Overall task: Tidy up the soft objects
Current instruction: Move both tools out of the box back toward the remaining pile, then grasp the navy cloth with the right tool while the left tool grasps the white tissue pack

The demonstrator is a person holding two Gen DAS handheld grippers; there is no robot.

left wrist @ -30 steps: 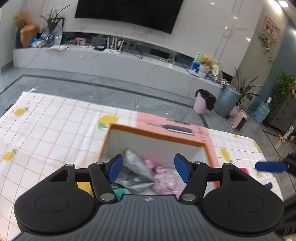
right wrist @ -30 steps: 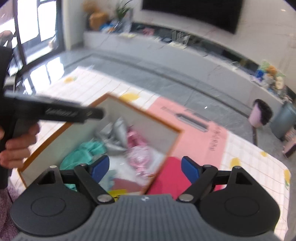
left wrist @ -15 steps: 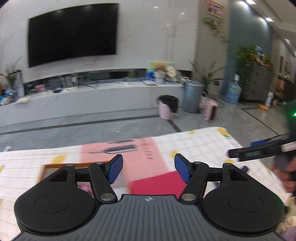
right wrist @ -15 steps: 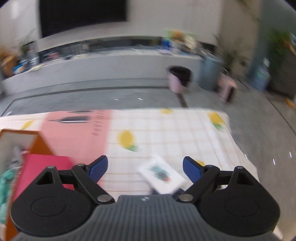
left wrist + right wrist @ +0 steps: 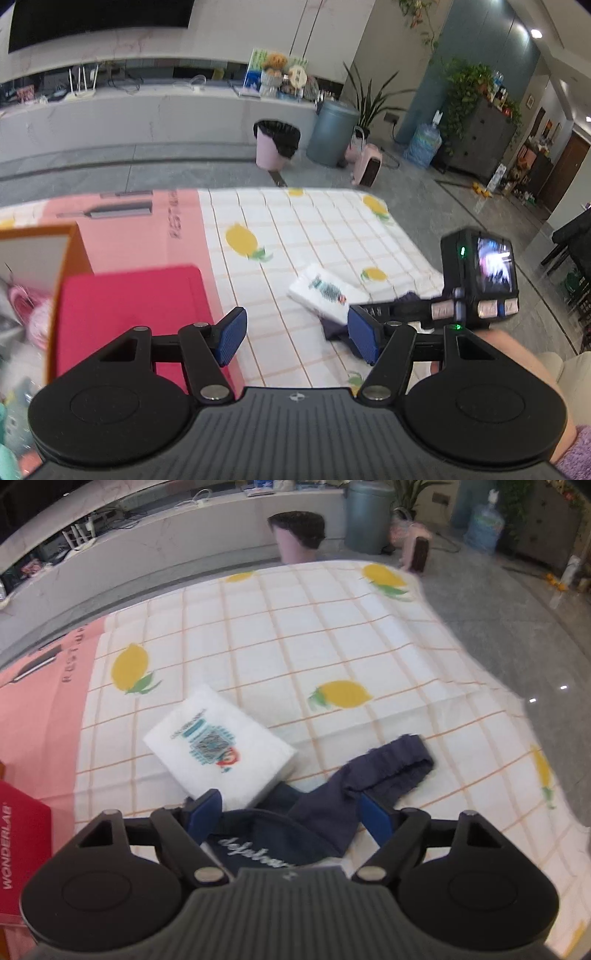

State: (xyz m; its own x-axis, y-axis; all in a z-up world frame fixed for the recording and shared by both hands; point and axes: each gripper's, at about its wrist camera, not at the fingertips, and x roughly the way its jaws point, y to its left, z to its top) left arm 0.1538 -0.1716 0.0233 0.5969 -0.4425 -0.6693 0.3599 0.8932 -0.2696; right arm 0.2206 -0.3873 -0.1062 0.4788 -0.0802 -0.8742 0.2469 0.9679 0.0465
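Note:
A navy blue garment (image 5: 332, 790) with white script lies crumpled on the lemon-print cloth (image 5: 314, 635). My right gripper (image 5: 290, 814) is open just above it, one finger on each side. A white tissue pack (image 5: 218, 746) lies just beyond the garment; it also shows in the left wrist view (image 5: 325, 293). My left gripper (image 5: 297, 339) is open and empty above the cloth. The orange-rimmed box (image 5: 40, 247) holding pink and grey soft items sits at the left edge of that view. The right gripper's body (image 5: 476, 280) shows at the right.
A red box (image 5: 133, 314) lies beside the orange box on a pink flat carton (image 5: 140, 229); it also shows in the right wrist view (image 5: 22, 849). The cloth's right edge drops to grey floor. A pink bin (image 5: 277, 144) and a grey bin (image 5: 332, 133) stand beyond.
Both grippers swung right, away from the orange box. The right gripper came down over the navy garment and tissue pack. Both stayed open.

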